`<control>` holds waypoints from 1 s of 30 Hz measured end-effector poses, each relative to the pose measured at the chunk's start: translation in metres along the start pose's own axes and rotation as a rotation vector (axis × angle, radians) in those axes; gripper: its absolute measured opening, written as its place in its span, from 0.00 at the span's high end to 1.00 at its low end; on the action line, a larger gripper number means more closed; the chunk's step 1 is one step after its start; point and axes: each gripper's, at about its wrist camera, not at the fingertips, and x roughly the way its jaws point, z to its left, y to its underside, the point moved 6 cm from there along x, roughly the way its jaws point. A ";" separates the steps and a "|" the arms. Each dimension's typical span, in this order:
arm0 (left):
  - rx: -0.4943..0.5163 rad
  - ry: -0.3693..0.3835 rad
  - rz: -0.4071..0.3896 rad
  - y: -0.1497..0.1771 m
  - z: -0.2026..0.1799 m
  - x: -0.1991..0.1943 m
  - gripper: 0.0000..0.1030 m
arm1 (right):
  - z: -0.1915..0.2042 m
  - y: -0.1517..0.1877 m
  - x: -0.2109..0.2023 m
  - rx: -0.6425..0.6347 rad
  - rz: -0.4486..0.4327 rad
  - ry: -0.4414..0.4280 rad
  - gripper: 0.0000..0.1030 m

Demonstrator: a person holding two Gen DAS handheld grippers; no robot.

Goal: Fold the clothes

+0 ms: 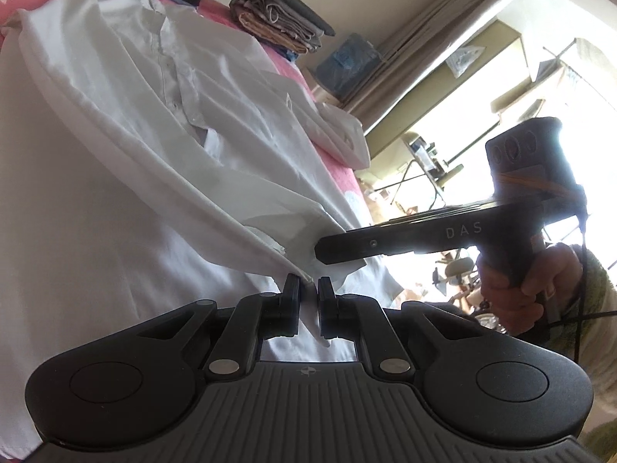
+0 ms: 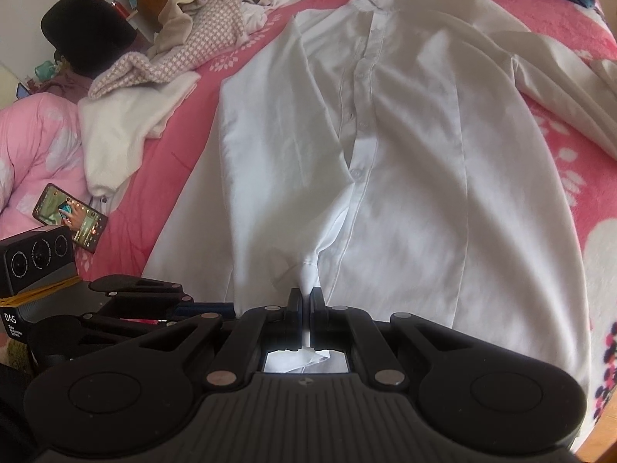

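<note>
A white button-up shirt [image 2: 405, 146] lies spread front-up on the pink bedspread [image 2: 193, 108], collar at the far end. My right gripper [image 2: 307, 295] is shut on a bunched bit of the shirt's bottom hem near the placket. My left gripper [image 1: 308, 283] is shut on the hem edge of the same shirt [image 1: 173, 88], lifting that edge into a taut fold. In the left wrist view the right gripper [image 1: 324, 251] reaches in from the right, held by a person's hand [image 1: 516, 289], its tip against the cloth just above my left fingers.
A heap of unfolded clothes [image 2: 185, 38] and a white garment [image 2: 127, 127] lie at the left of the bed. A phone [image 2: 71, 216] with a lit screen rests near them. Folded clothes [image 1: 281, 15] are stacked at the far end. A bright window [image 1: 540, 77] and curtain stand beyond the bed.
</note>
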 end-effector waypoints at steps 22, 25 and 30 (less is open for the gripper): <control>-0.103 -0.427 -0.218 -0.081 0.105 -0.082 0.55 | 0.007 -0.074 -0.003 -0.148 -0.106 0.129 0.72; -0.162 -0.524 -0.297 -0.108 0.143 -0.090 0.55 | 0.040 -0.104 0.017 -0.228 -0.115 0.081 0.72; -0.192 -0.585 -0.358 -0.152 0.192 -0.083 0.55 | 0.087 -0.128 0.067 -0.341 -0.076 0.054 0.72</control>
